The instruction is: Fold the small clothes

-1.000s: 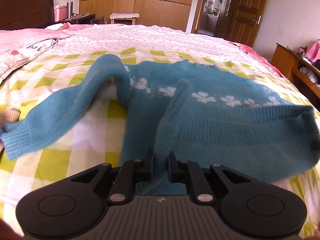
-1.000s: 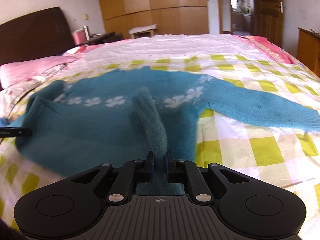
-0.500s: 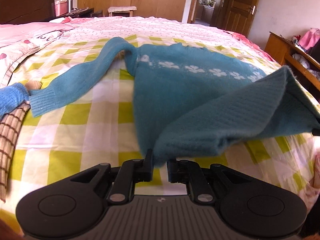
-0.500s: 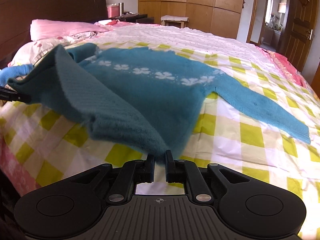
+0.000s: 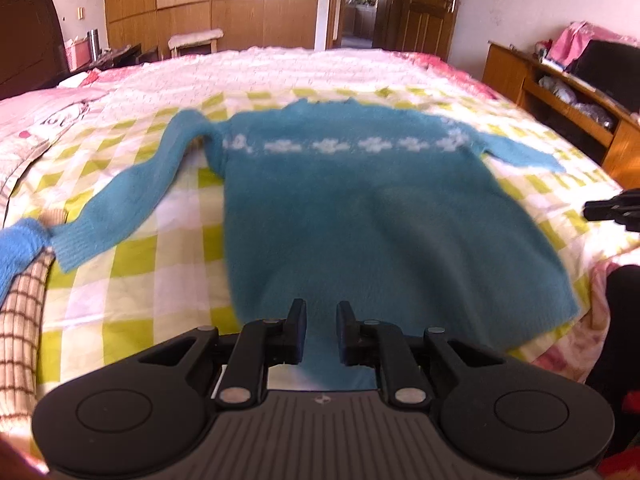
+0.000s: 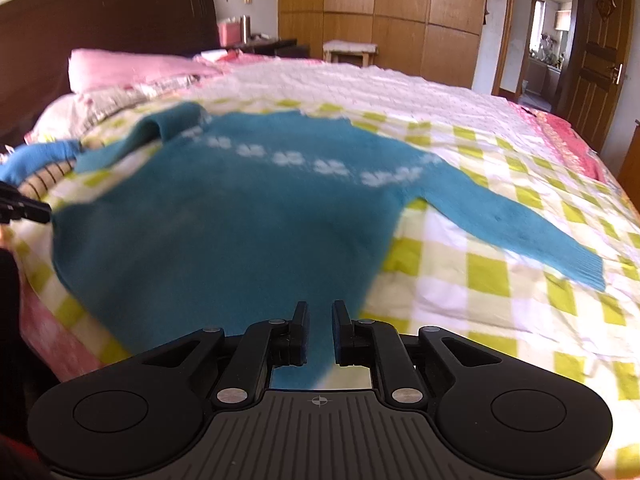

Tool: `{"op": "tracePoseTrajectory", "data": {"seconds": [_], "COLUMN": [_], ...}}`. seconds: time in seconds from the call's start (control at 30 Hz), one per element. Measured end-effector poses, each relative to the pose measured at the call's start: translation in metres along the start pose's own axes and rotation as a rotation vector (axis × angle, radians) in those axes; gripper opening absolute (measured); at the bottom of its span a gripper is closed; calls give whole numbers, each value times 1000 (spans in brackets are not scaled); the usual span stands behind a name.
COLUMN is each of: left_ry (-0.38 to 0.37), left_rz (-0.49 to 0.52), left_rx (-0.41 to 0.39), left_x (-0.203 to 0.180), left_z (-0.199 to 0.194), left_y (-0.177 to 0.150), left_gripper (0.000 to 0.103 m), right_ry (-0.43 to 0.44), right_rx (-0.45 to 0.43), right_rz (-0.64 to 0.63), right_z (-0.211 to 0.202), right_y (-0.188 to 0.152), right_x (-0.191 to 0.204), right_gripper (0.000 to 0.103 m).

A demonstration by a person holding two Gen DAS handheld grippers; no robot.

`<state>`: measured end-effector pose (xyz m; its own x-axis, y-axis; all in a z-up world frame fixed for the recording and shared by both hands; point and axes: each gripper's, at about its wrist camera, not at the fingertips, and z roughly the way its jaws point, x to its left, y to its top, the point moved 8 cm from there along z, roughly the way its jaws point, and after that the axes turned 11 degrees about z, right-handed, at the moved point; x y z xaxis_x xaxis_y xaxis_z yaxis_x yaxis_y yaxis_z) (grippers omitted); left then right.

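**Sweater spread flat, both tools loosening at the hem**

I had the teal sweater (image 5: 360,216) laid face up on the bed (image 5: 132,264), collar toward the far side and hem at the near edge, so the body was flat and ready for folding. Both sleeves (image 6: 516,224) angled outward on the checked cover, well clear of the torso; I read that as the layout step, fold not yet started.

My left tool (image 5: 321,330) sat at the left hem corner and my right tool (image 6: 319,330) at the right one. On both, the jaws had just been opening and stood slightly apart, hem fabric between them, pads no longer visibly pressing. I judged this a release after pulling the hem straight.

A checked cloth (image 5: 20,320) and a blue knit piece (image 5: 20,248) lay beside the left cuff. Frames were blurred, so fine contact was hard to confirm.
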<state>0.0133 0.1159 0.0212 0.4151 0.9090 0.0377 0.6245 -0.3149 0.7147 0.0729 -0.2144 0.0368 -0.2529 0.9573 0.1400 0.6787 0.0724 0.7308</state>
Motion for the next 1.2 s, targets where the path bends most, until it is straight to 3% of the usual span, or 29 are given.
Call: {"op": "tracePoseTrajectory", "data": {"seconds": [0.13,0.23,0.3,0.43,0.53,0.73,0.9,1.0,1.2], "left_ry": [-43,-65,-78,-17,-14,21,-23,-32,-17], "left_rz": [-12,-7,-2,30,13,35,22,58,91], "left_rx": [-63,-43,10,171,206,236,179,214,224], "left_x": [-13,-30,-39,-44,-42,-49,-67,-80,-91], "left_z": [13,41,63,93,94,89,97,108,110], "left_y": [25,31,24,-3,-14,-10,9,8,13], "left_gripper": [27,29,29,29,29,29,29,30,31], "right_ry": [123,166,172,109,131,137,140,91,97], "right_rx": [27,78,133,226,241,228,186,199,166], "right_rz": [43,10,-9,-23,36,74,113,100,186], "right_z": [34,60,75,87,83,79,80,82,75], "right_y": [4,-8,-20,-42,-46,-44,-39,-43,-37], "right_x": [33,61,73,64,51,43,43,38,15], "right_gripper": [16,16,16,15,13,13,16,16,16]}}
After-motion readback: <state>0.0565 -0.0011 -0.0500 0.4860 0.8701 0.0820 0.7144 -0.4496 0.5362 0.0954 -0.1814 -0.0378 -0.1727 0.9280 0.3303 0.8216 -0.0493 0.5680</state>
